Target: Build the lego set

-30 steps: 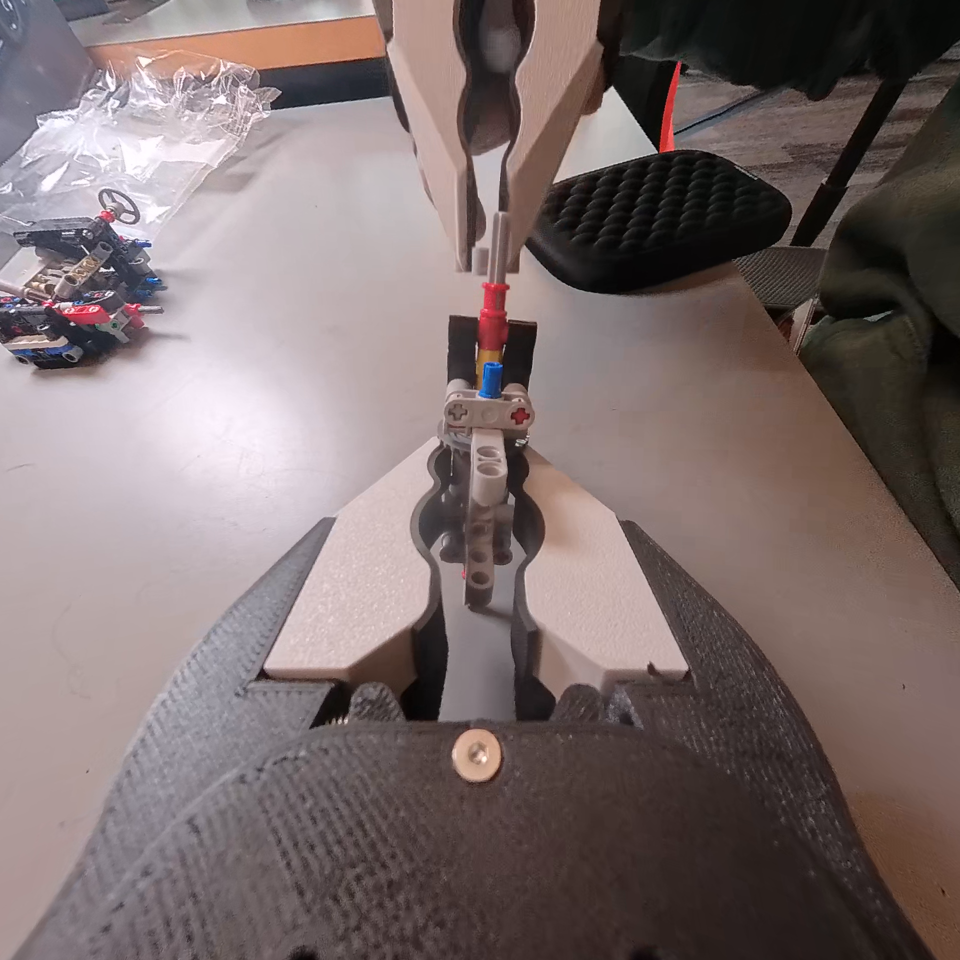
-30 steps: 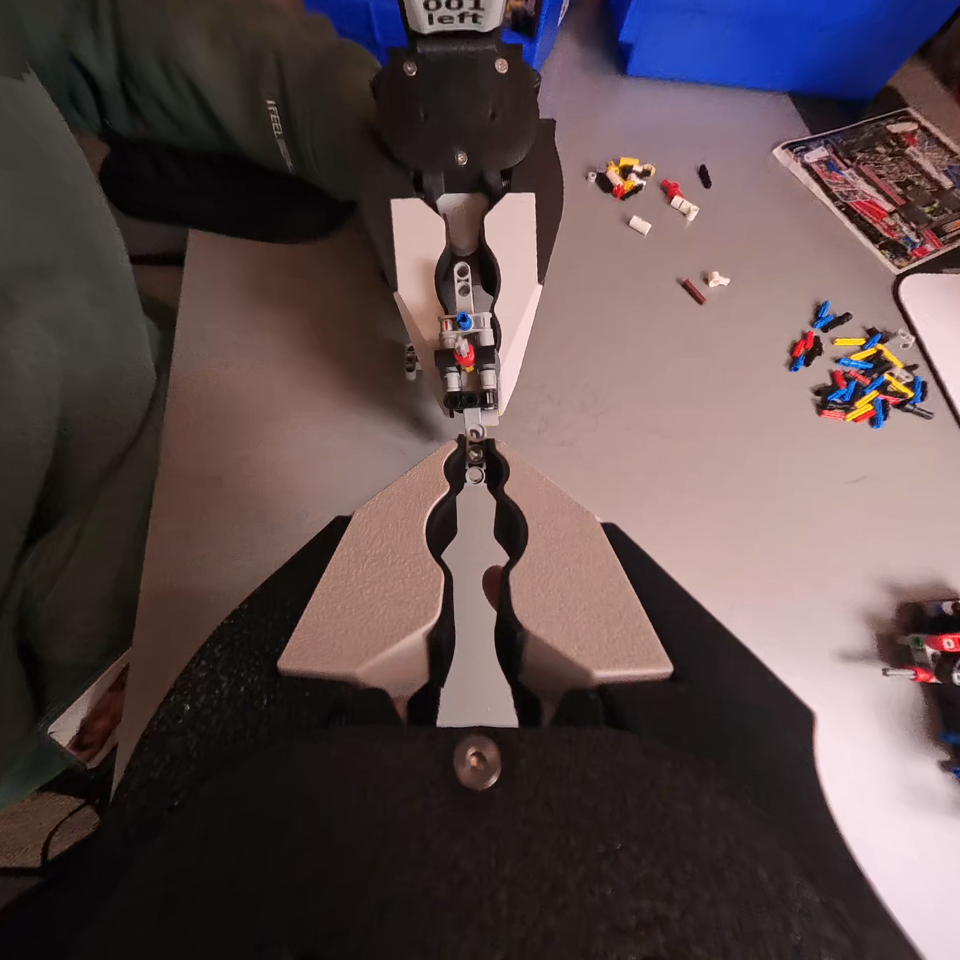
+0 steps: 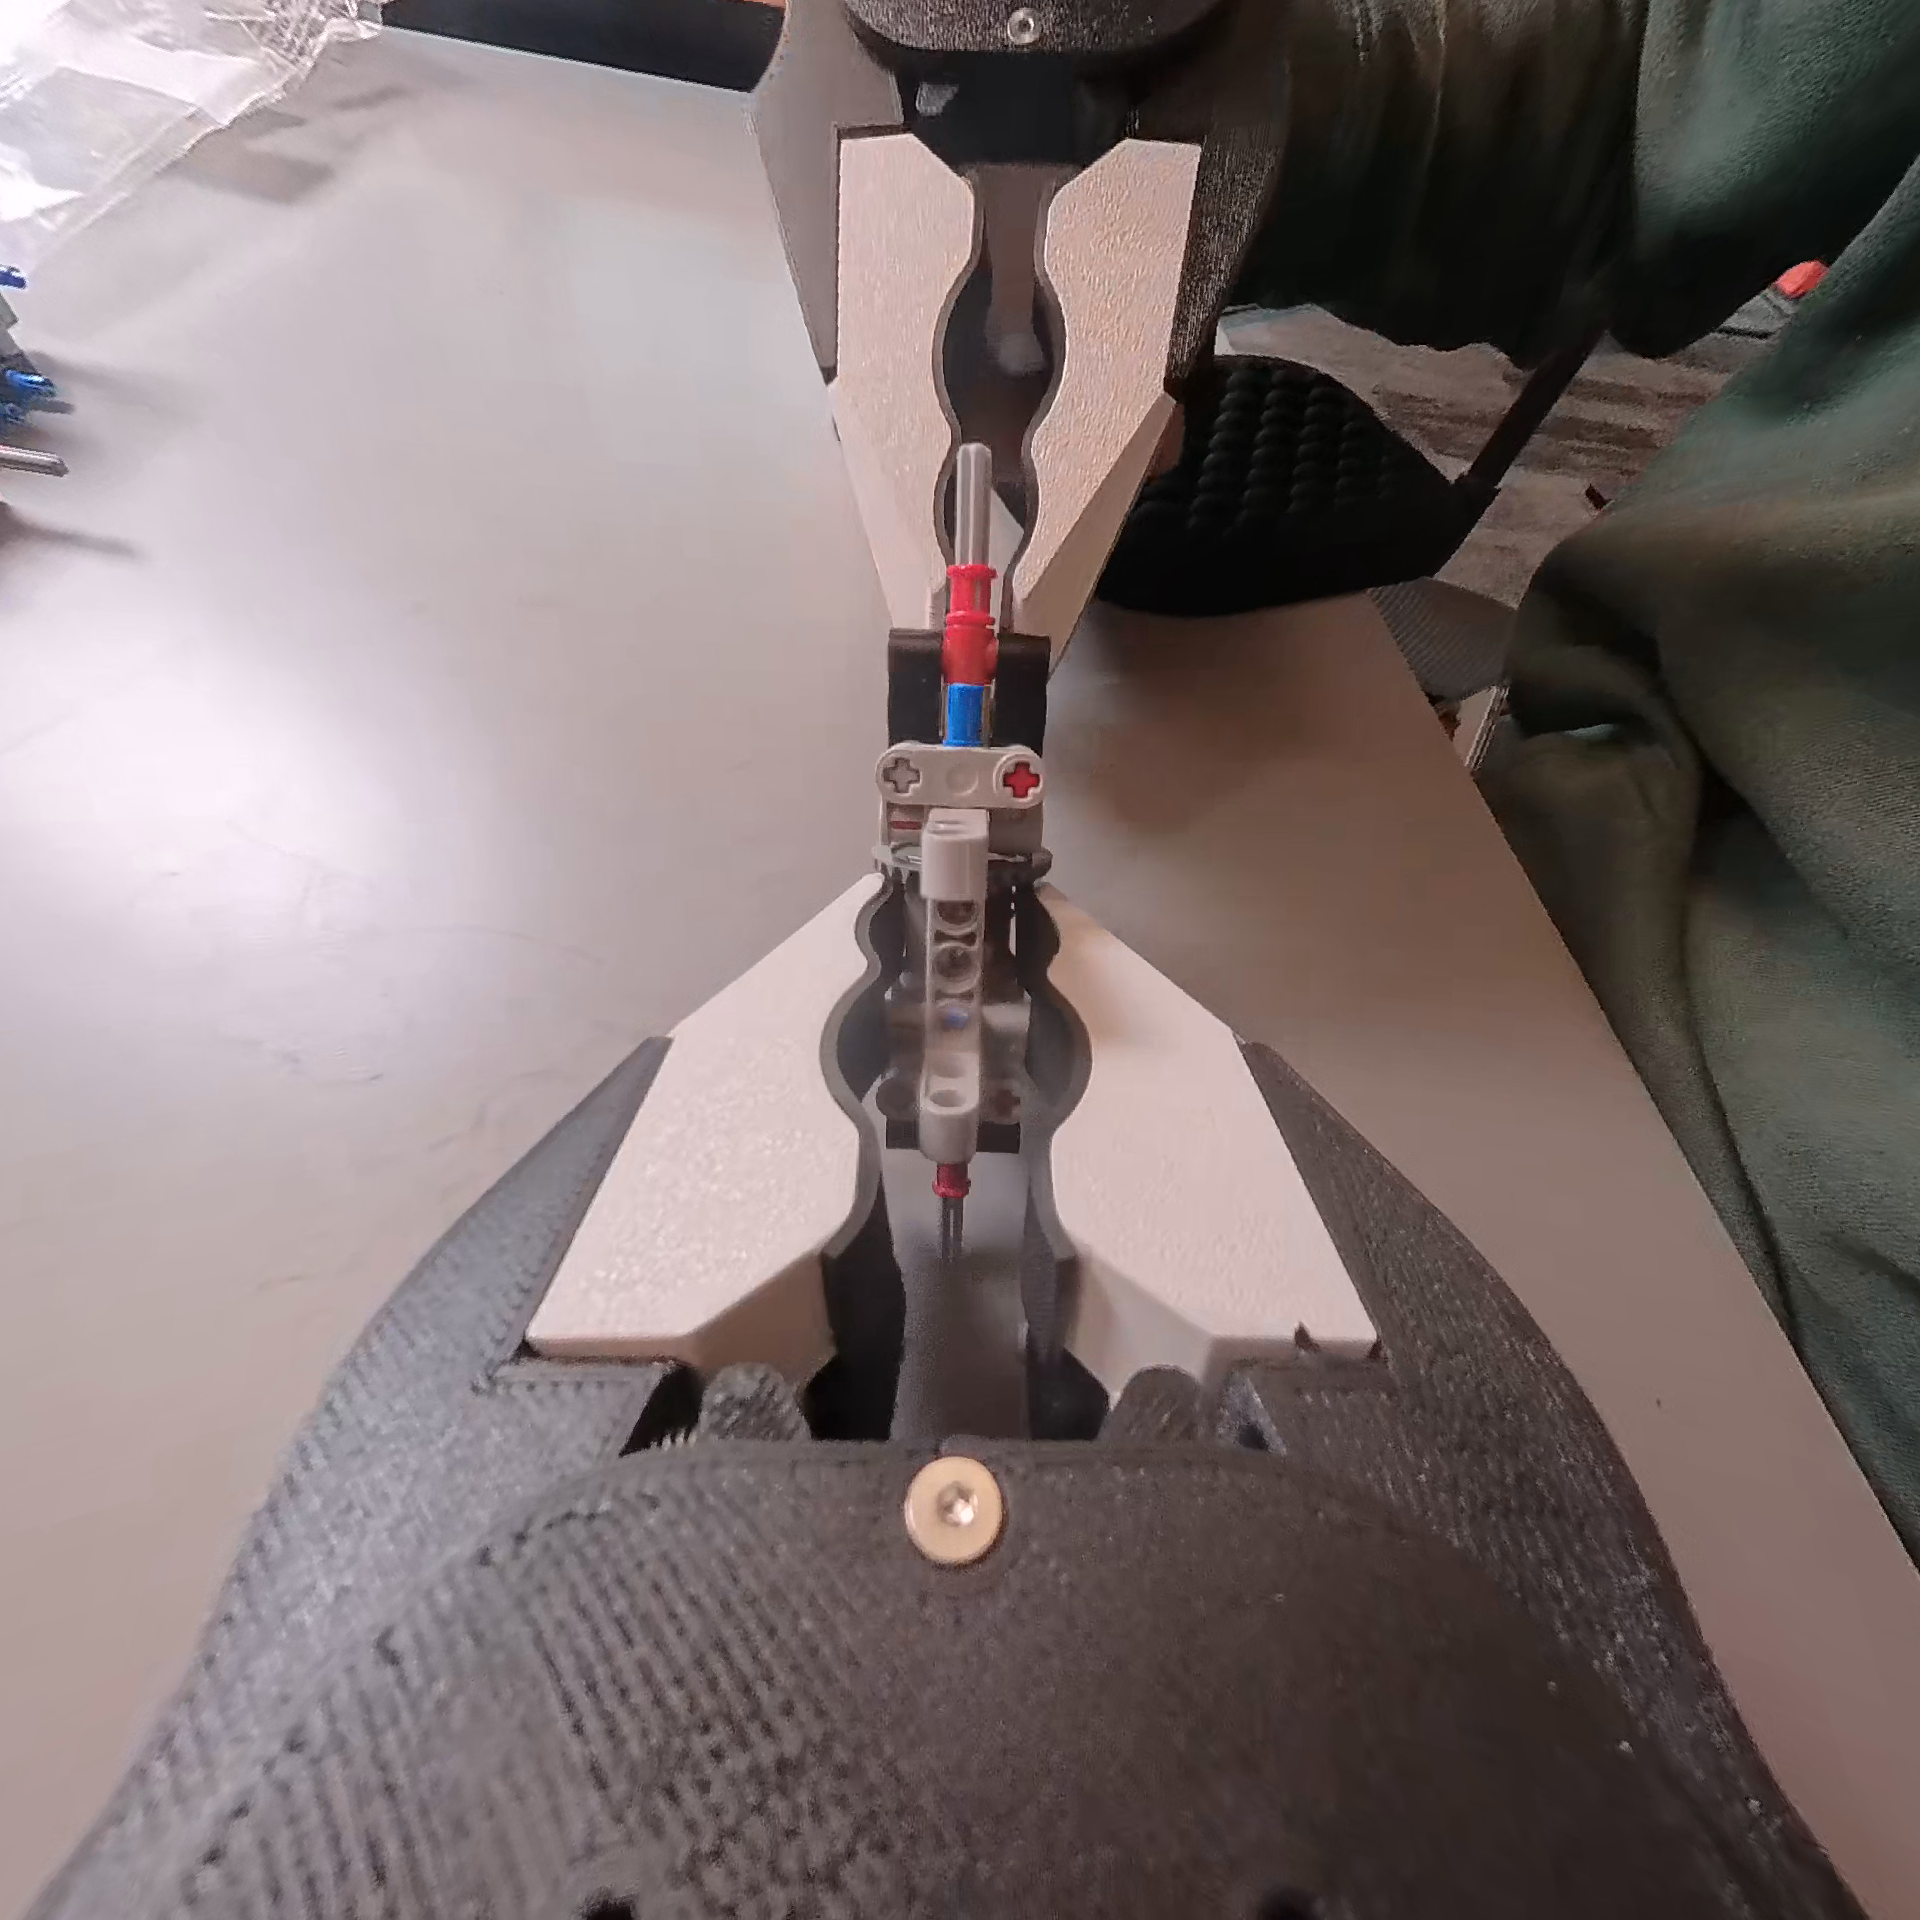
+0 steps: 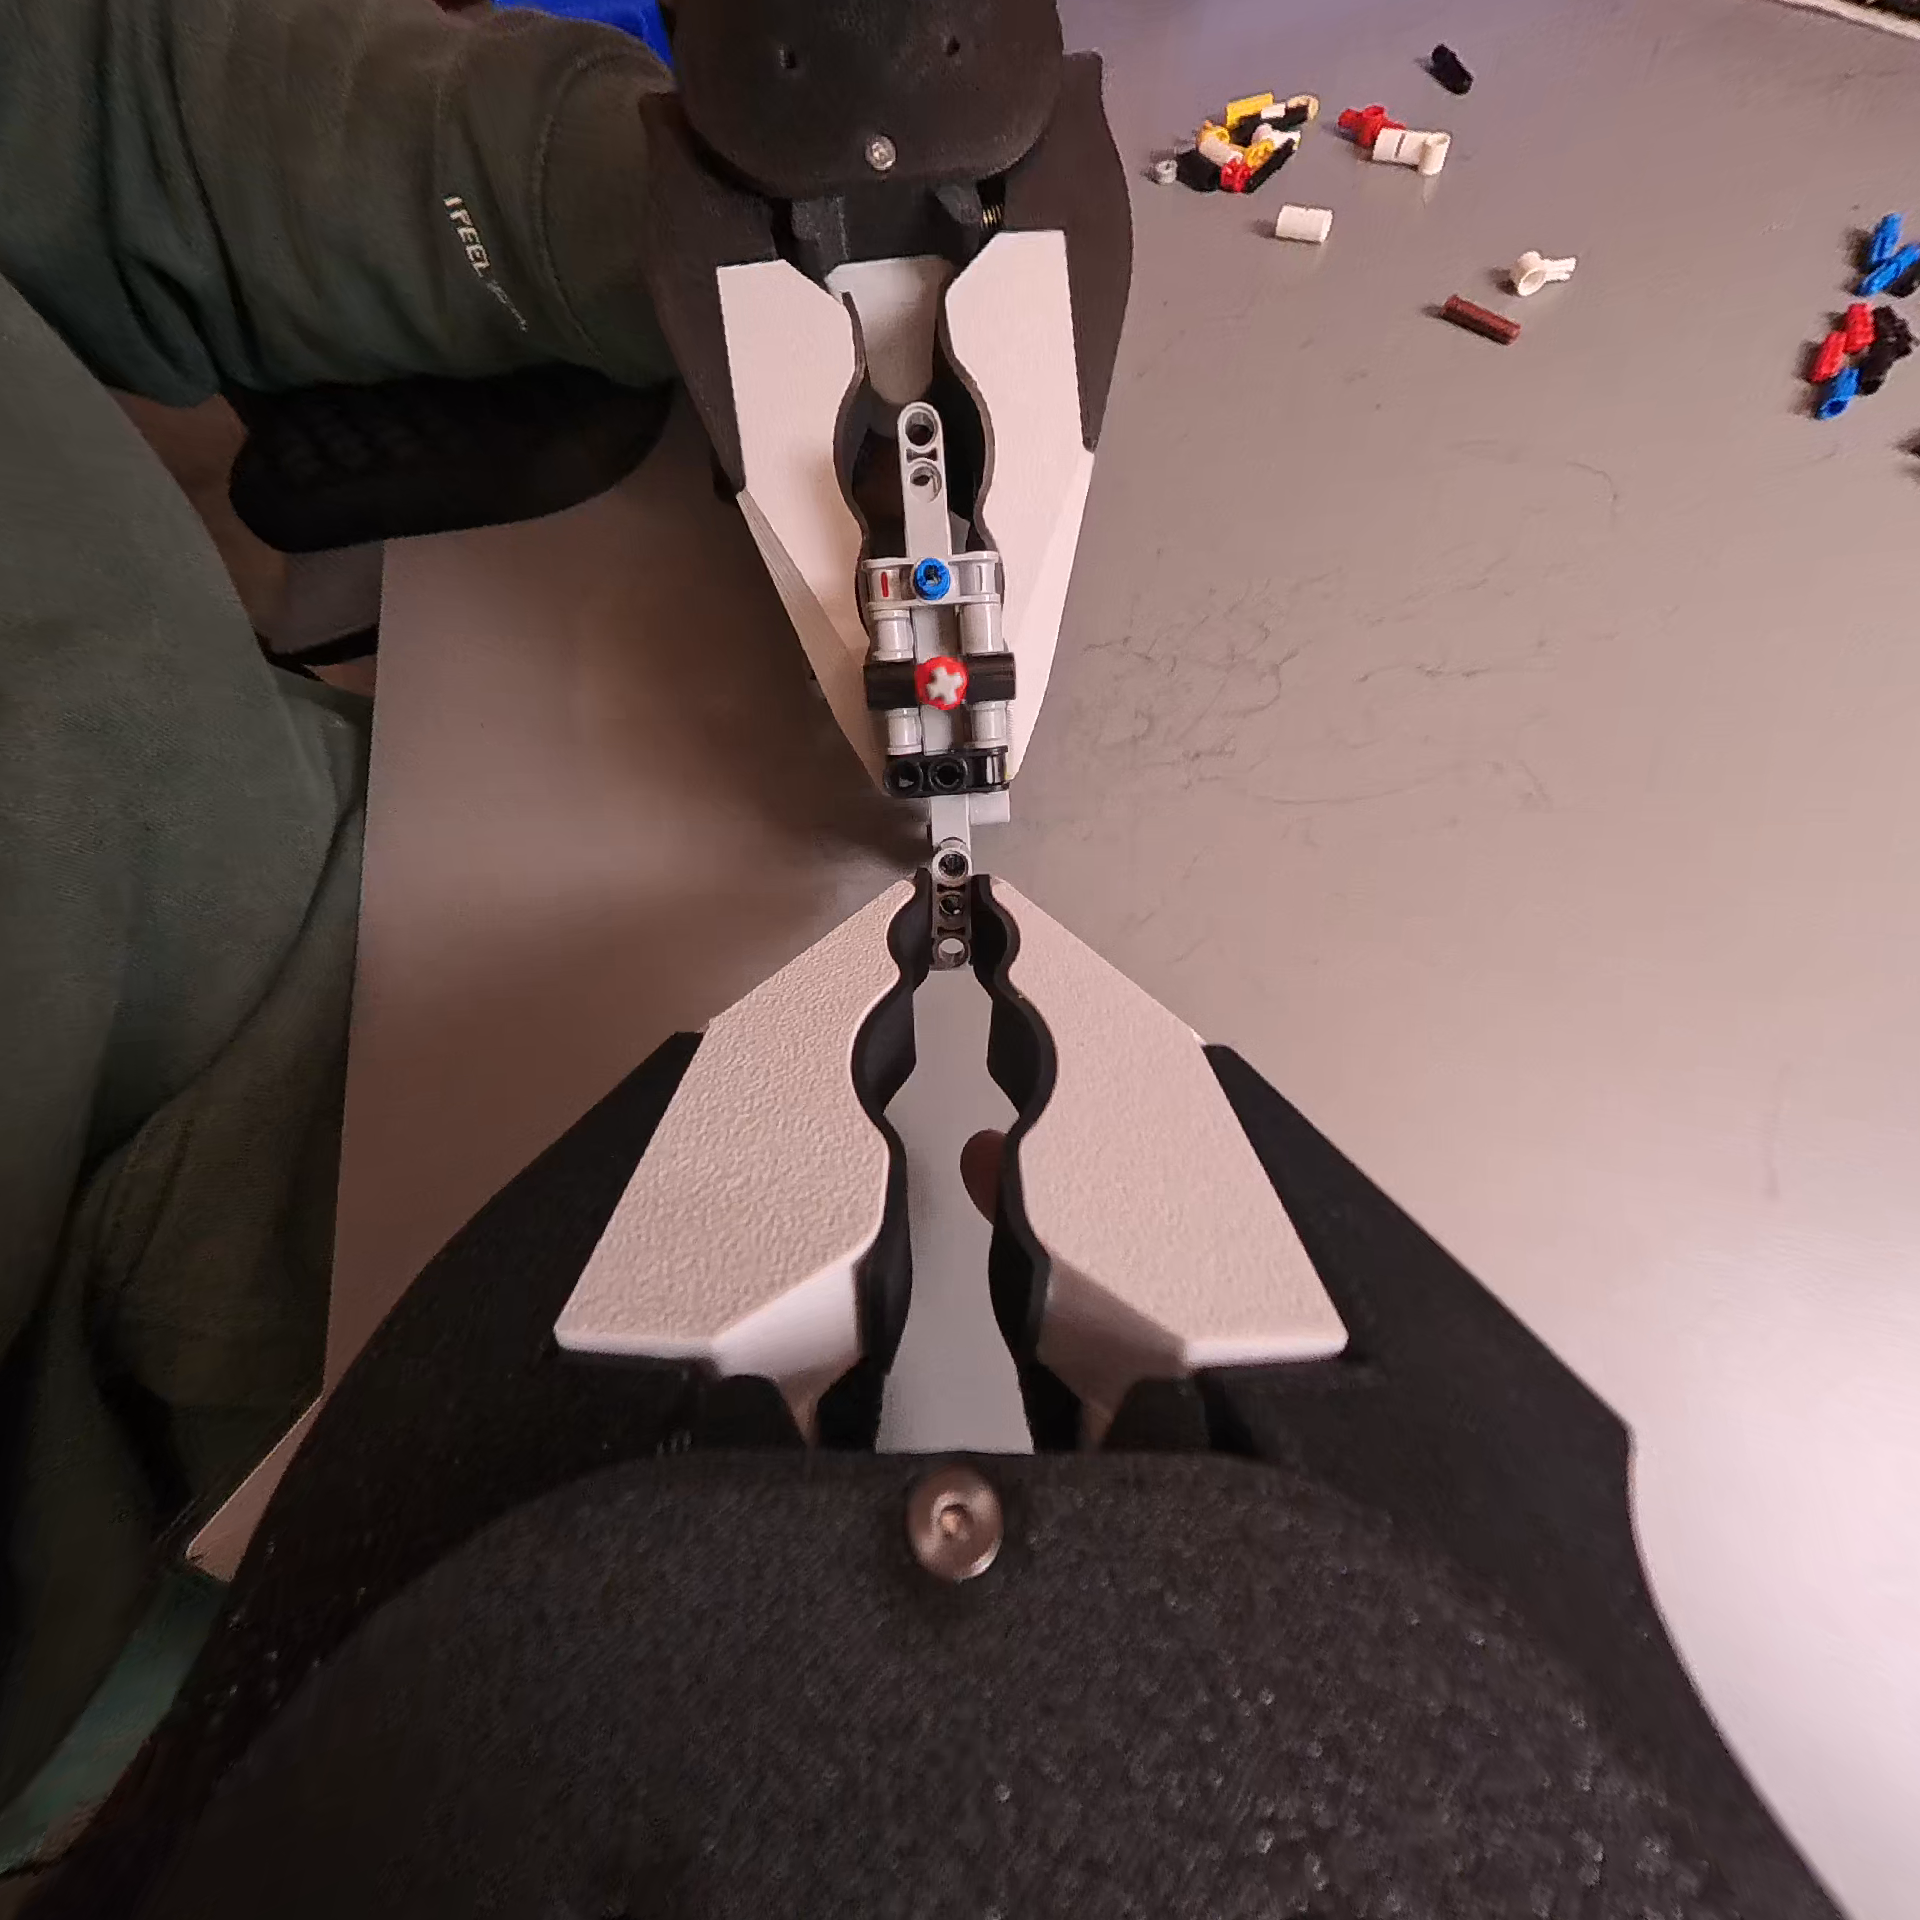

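My left gripper (image 3: 961,894) is shut on a small brick assembly (image 3: 956,821) of grey beams, black parts and red and blue pins, held above the grey table (image 3: 416,623). It also shows in the right wrist view (image 4: 940,665), between the left gripper's white fingers (image 4: 790,468). My right gripper (image 4: 951,904) faces the left one tip to tip. It is shut on a thin grey beam (image 4: 951,925) that sticks out of the assembly's end. In the left wrist view this beam (image 3: 974,509) shows edge-on between the right gripper's fingers (image 3: 894,416).
Loose small bricks (image 4: 1257,145) and coloured pins (image 4: 1860,343) lie on the table at the far right. A black textured seat (image 3: 1299,488) stands past the table edge. A green sleeve (image 4: 312,187) is at the upper left. A clear plastic bag (image 3: 156,94) lies far left. The grippers are tip to tip, or close to it.
The two grippers have drawn closer and the right one has tilted, showing its finger tops. The thin beam now reaches deeper between the right fingers. Both grasps hold.
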A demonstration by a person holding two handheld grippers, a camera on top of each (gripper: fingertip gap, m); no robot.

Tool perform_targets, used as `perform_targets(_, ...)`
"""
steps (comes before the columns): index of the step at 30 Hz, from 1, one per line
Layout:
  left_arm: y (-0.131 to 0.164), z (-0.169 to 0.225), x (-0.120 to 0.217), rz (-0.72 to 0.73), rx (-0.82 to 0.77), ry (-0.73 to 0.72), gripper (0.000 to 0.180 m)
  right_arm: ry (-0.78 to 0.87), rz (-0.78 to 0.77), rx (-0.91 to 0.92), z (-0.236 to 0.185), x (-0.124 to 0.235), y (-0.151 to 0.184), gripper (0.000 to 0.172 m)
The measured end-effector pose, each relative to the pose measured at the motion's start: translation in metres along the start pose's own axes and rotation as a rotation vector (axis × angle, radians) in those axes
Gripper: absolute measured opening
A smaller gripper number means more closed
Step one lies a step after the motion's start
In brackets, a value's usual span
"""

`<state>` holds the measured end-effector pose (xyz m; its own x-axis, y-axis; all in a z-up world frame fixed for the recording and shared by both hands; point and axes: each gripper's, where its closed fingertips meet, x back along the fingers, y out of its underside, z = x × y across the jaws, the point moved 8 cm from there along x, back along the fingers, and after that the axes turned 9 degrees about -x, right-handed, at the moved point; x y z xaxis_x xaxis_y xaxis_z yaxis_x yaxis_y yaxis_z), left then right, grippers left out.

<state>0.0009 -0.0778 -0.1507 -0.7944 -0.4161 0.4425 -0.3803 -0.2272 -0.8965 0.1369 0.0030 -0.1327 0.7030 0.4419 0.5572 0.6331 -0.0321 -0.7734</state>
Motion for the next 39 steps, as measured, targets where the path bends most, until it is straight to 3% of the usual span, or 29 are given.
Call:
perform_targets(16, -0.004, 0.001, 0.006, 0.052, -0.012, -0.002, 0.019, -0.019, 0.124, -0.025, -0.004, 0.001, 0.001, 0.006)
perform_targets(35, -0.014, 0.01, 0.013, 0.101, -0.06, 0.006, 0.016, 0.012, 0.111, 0.074, -0.019, -0.002, 0.001, 0.006)
perform_targets(39, -0.018, 0.009, 0.017, 0.133, -0.059, 0.001, 0.015, 0.027, 0.165, 0.078, -0.021, 0.002, -0.004, 0.006)
